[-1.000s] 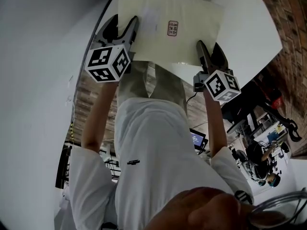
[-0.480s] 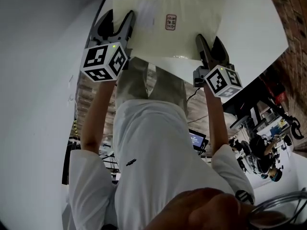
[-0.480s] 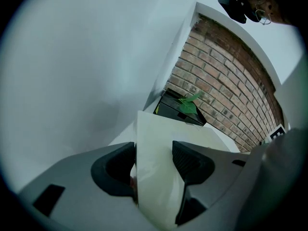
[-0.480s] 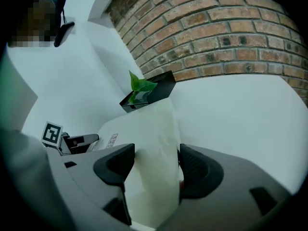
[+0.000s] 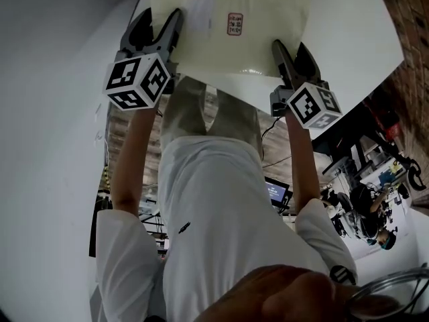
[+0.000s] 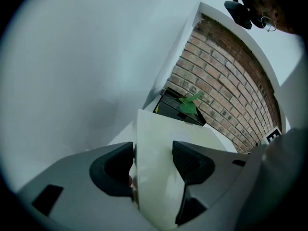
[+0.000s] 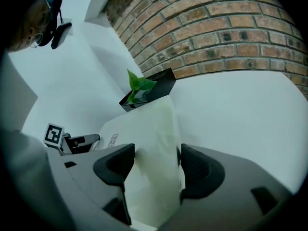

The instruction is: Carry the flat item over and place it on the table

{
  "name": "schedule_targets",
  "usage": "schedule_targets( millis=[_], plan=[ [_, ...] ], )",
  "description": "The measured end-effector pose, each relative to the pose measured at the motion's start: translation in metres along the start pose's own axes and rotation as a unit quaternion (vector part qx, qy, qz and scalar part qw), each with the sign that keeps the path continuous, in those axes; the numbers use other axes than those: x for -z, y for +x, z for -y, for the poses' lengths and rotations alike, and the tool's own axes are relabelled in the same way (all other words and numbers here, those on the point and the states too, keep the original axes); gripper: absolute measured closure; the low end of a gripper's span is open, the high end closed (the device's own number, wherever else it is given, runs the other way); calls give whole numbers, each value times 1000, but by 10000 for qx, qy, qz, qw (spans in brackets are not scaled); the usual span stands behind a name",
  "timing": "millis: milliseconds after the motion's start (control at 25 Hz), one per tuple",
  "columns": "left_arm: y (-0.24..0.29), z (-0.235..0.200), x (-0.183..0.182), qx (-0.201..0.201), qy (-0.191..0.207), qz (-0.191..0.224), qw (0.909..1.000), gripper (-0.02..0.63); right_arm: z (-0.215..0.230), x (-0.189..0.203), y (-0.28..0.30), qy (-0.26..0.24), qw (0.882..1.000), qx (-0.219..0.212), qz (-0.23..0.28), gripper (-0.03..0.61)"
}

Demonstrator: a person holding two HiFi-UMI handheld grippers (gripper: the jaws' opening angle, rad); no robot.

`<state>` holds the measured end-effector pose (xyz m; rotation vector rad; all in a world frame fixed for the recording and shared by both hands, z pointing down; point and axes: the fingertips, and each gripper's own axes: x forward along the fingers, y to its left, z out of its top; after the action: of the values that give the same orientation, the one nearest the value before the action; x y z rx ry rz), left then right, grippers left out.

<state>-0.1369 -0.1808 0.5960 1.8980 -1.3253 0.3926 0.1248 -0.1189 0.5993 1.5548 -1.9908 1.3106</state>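
The flat item [image 5: 228, 39] is a pale cream sheet with a small red label, held level over the white table [image 5: 348, 39]. My left gripper [image 5: 157, 25] is shut on its left near corner, and my right gripper [image 5: 290, 52] is shut on its right near edge. In the left gripper view the flat item [image 6: 154, 177] runs between the jaws of the left gripper [image 6: 153, 153]. The right gripper view shows the flat item [image 7: 149, 177] pinched in the right gripper [image 7: 156, 160], low over the tabletop. I cannot tell whether it touches the table.
A black planter with green leaves [image 7: 147, 93] stands at the table's far end against a brick wall [image 7: 231, 37]; it also shows in the left gripper view as the planter [image 6: 185, 107]. A white wall [image 5: 53, 113] runs along the left. Office chairs and a lit screen [image 5: 275, 194] lie below the table's edge.
Both grippers have carried the flat item forward, farther over the table. The grip on it is unchanged.
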Motion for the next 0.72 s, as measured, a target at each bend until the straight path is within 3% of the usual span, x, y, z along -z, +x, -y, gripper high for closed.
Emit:
schedule_targets(
  millis=[200,400,720],
  plan=[
    [-12,1,-4,-201,1,-55,9998,356,-6,-9,-9,-88,9996,201,154,285],
    [-31,9,-11,-315,131,24,9994,356,-14,-20,-25,-112,9994,141,291,285],
    [-58,35,-13,-143,133,103,9998,356,-29,-28,-45,-134,9991,26,394,287]
  ],
)
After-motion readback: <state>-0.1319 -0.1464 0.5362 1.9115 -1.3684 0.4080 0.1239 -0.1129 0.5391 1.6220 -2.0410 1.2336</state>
